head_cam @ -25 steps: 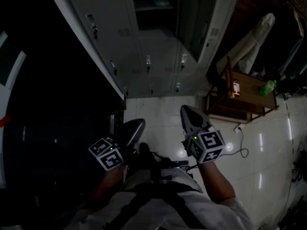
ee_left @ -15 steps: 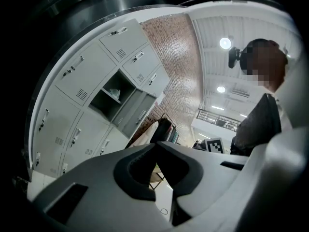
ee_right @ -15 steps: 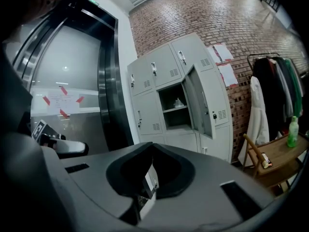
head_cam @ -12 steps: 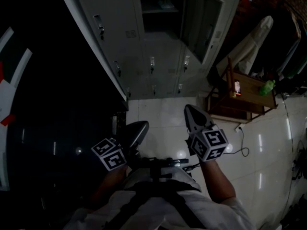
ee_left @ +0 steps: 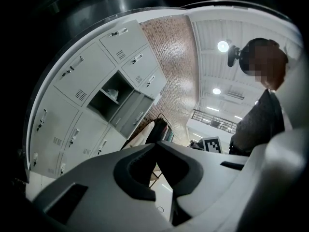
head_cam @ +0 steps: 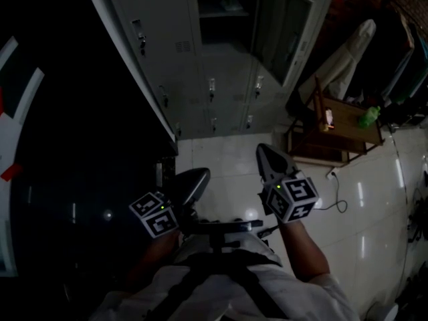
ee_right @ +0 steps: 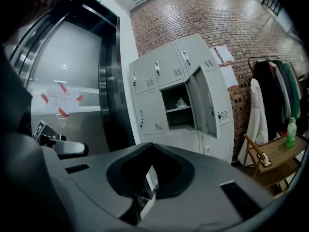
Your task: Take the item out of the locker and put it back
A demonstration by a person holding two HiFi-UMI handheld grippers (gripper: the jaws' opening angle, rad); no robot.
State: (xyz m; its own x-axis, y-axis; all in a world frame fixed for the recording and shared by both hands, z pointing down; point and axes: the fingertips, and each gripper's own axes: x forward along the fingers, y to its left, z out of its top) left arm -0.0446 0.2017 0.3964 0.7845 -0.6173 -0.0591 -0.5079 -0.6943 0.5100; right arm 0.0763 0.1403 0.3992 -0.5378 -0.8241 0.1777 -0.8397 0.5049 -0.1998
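The grey locker bank (head_cam: 200,65) stands ahead, with one compartment open and its door (head_cam: 281,32) swung to the right. A small pale item (ee_right: 181,102) lies on that compartment's shelf, also seen as a faint shape, the item (head_cam: 231,4), in the head view and as the item (ee_left: 112,94) in the left gripper view. My left gripper (head_cam: 199,174) and right gripper (head_cam: 262,151) are held side by side over the tiled floor, well short of the lockers. Both are shut with nothing between the jaws, as the left gripper (ee_left: 155,143) and right gripper (ee_right: 152,145) views show.
A wooden chair (head_cam: 334,122) with a green bottle (head_cam: 369,117) stands right of the lockers, beside a clothes rack (ee_right: 270,91) and a white garment (ee_right: 258,120). A steel lift door (ee_right: 72,91) is to the left. A cable (head_cam: 334,202) lies on the floor.
Both grippers have edged slightly forward toward the lockers, still shut and empty. The lockers sit a little differently in the head view.
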